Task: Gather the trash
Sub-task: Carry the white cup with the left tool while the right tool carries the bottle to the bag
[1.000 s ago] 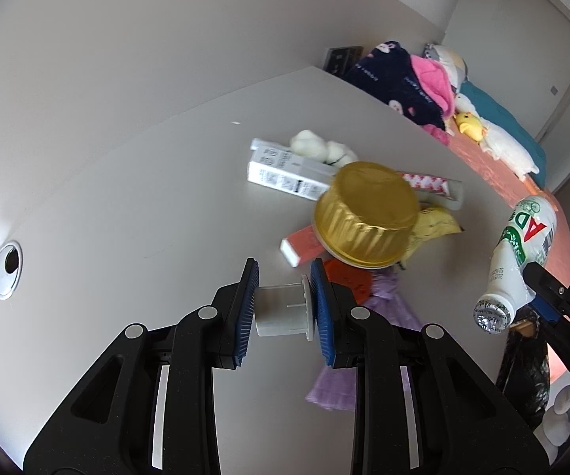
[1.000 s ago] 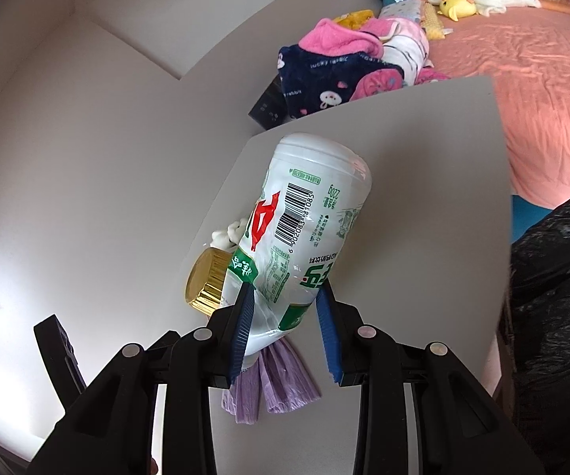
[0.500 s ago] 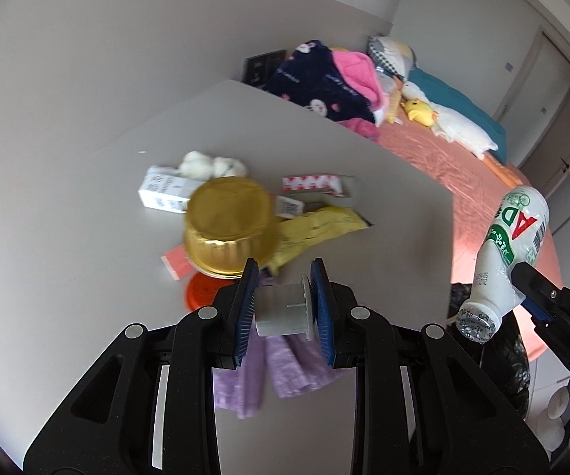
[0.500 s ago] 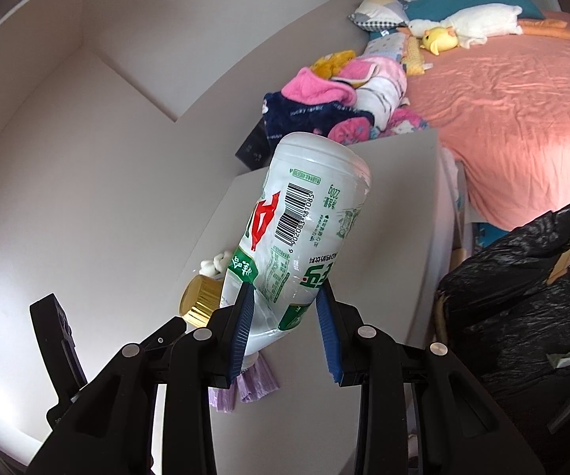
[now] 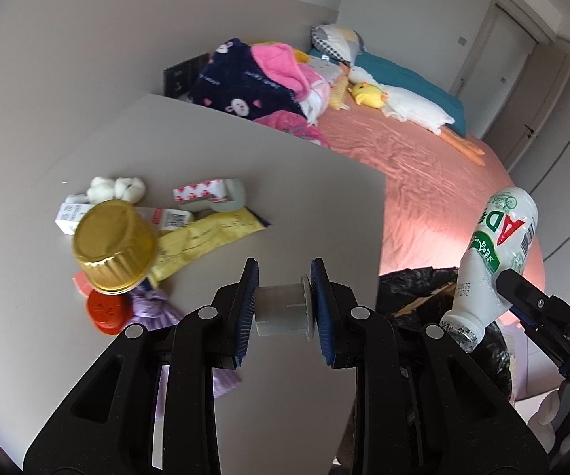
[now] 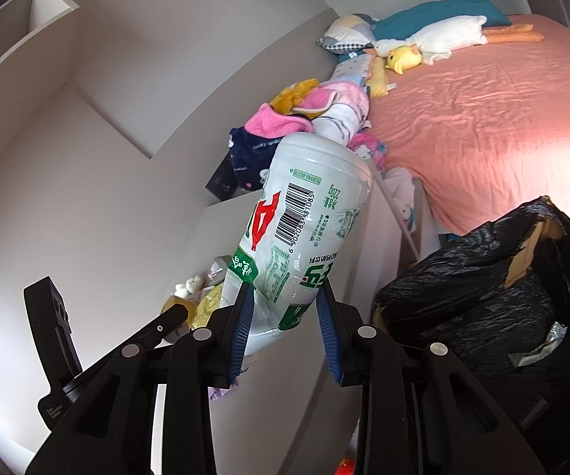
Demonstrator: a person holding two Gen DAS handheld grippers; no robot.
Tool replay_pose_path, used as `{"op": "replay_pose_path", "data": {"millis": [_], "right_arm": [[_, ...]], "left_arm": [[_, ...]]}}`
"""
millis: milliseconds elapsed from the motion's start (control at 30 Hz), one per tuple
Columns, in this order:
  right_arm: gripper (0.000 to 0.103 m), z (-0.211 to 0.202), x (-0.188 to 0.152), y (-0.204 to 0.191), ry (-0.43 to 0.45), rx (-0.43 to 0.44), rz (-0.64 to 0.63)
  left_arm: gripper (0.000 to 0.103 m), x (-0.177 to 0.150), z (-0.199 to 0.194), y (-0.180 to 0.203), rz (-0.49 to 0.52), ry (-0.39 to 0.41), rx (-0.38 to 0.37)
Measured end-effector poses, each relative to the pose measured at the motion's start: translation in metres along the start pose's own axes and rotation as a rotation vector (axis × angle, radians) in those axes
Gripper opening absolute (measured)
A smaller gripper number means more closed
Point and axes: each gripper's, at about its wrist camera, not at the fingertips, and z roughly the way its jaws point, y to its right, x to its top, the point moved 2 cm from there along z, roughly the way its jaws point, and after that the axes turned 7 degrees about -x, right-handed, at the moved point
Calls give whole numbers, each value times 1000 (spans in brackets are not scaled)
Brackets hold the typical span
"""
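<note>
A: Quick pass. Our left gripper (image 5: 283,303) is nearly closed, pads clamped on the ends of a small grey plastic spool (image 5: 282,310), held sideways over the near edge of the grey table (image 5: 213,150).

B: Agreed. Right gripper (image 6: 283,330) is pinched narrow too, on the waist of the white AD drink bottle (image 6: 304,233). Bottle is upside down, base pointing up toward 12 o'clock in the right wrist view. In the left view it sits at 3 o'clock, cap end low.

A: Step in hand, we'd say: carrying both pieces to the bin. The black trash bag (image 6: 494,297) is open at 4 o'clock in the right view, lining a cardboard box, just off the table's edge.

B: Next move needs both grippers over the bag mouth, then jaws opened. Bottle's closer, we judge.

A: Trash left on the table, around 9 o'clock in the left view: gold foil cup (image 5: 114,245) upside down, yellow wrapper (image 5: 209,233), red lid (image 5: 108,310), purple bag (image 5: 154,308), white carton (image 5: 69,217), cotton balls (image 5: 116,189), heart-print box (image 5: 201,192).

B: So well short of done. Bed (image 5: 423,182) behind, not ours.
</note>
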Motion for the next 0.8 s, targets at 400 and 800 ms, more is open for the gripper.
{"op": "replay_pose_path", "data": {"millis": [400, 800], "right_arm": [[35, -39, 10, 47, 79, -78, 54], [35, -73, 15, 87, 150, -183, 94]], "left_arm": [[27, 7, 24, 70, 105, -27, -95], [27, 5, 50, 137, 236, -96, -208]]}}
